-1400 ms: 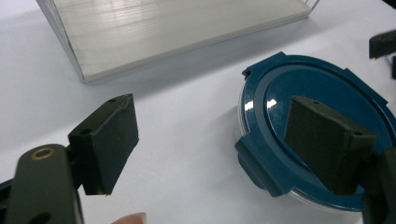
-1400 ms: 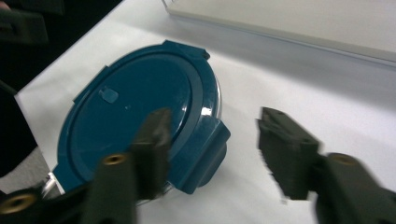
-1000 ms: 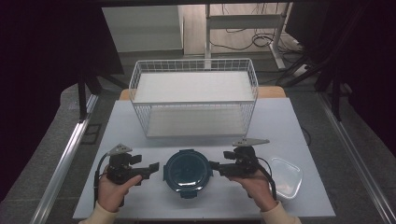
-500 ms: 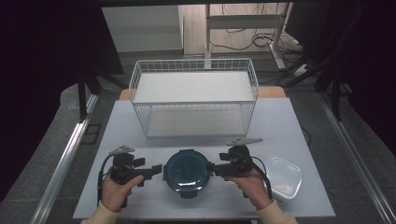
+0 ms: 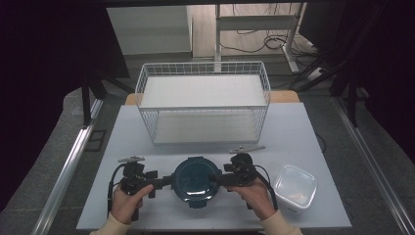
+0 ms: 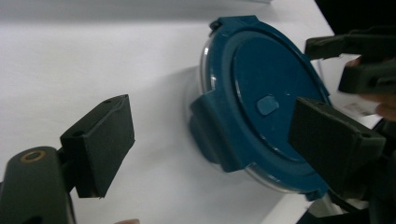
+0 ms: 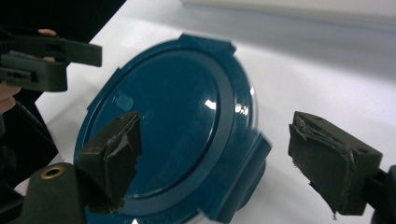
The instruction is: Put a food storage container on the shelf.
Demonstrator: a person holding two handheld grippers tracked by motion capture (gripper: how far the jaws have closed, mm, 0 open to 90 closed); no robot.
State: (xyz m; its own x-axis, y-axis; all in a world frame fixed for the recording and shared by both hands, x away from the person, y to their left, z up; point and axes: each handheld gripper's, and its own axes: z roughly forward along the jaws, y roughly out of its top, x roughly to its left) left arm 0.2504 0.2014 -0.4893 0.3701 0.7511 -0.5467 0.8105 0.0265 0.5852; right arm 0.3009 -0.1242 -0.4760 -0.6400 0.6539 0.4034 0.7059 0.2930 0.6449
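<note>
A round clear container with a dark blue lid (image 5: 195,181) stands at the table's front middle. My left gripper (image 5: 165,182) is at its left side and open. In the left gripper view the lid's side latch (image 6: 215,135) lies between the wide jaws of the left gripper (image 6: 217,144), untouched. My right gripper (image 5: 219,179) is at the container's right side, open. Its jaws have just been opening. The opposite latch (image 7: 250,163) sits between the jaws of the right gripper (image 7: 222,161), and neither pad presses on it.
A white wire basket (image 5: 203,105) stands behind the container across the middle of the table. A clear square plastic box (image 5: 295,186) sits at the front right, close to the right hand. The table's front edge (image 5: 215,227) runs just below both hands.
The right gripper has edged in toward the container and a little lower, and its jaws stand wider. The left gripper and the container have stayed put.
</note>
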